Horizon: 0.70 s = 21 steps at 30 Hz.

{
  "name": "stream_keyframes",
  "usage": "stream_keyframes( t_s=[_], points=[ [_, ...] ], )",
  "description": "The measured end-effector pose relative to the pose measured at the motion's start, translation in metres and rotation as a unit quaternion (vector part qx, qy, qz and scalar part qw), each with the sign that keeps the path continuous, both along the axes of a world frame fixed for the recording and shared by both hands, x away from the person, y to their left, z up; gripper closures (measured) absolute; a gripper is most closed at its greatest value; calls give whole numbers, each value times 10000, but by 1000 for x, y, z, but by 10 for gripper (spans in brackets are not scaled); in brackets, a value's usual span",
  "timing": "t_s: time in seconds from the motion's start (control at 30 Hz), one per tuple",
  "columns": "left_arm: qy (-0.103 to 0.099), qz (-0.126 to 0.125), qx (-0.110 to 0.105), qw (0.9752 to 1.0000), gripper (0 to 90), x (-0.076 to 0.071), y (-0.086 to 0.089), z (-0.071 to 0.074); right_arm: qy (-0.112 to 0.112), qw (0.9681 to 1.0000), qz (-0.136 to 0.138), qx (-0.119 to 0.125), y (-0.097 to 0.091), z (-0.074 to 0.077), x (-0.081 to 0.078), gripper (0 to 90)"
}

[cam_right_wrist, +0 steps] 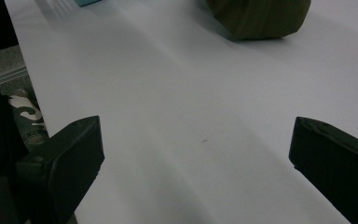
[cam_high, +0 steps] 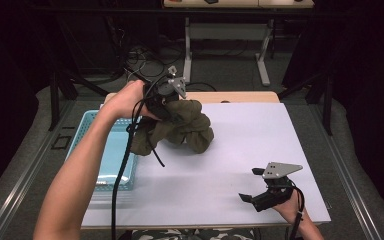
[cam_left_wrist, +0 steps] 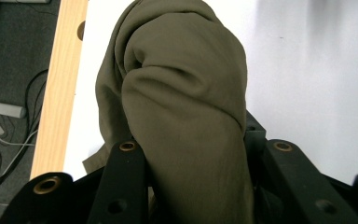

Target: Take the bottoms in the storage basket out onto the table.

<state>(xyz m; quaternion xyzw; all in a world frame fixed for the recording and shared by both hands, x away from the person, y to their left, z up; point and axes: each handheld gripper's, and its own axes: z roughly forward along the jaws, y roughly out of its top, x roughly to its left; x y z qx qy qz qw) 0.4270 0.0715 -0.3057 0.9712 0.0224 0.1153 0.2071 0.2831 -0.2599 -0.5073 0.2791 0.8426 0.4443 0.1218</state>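
Observation:
An olive-green cloth (cam_high: 186,127) hangs bunched over the white table top (cam_high: 240,150), its lower folds resting on the surface. My left gripper (cam_high: 172,111) is raised above the table's far left part and is shut on the cloth's upper fold. In the left gripper view the cloth (cam_left_wrist: 182,102) bulges out from between the two black jaws and drapes down toward the table. My right gripper (cam_high: 251,185) rests low near the front right corner, open, with nothing between its fingers (cam_right_wrist: 74,149). The cloth's bottom edge (cam_right_wrist: 258,18) lies far ahead of it.
A light blue plastic basket (cam_high: 107,150) stands at the table's left edge, partly under the left forearm. The wooden back edge of the table (cam_high: 230,96) runs behind the cloth. Cables and a desk frame (cam_high: 230,45) lie on the floor beyond.

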Motion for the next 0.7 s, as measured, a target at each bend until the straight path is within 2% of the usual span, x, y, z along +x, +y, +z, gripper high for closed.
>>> stream_keyframes(
  t_s=[0.17,0.4,0.6,0.7],
  points=[
    [20,-52,-12,10000,646,0,-7,-8,-6,10000,5,-2,0,0,0,29],
    [27,70,-93,9999,646,2,-13,-15,6,10000,-9,-16,0,0,0,29],
    [61,16,-98,9999,645,2,-17,-21,4,10000,-5,-12,0,0,0,29],
    [79,47,-167,9998,644,2,-18,-23,-1,10000,-2,-13,0,0,0,29]
  ],
)
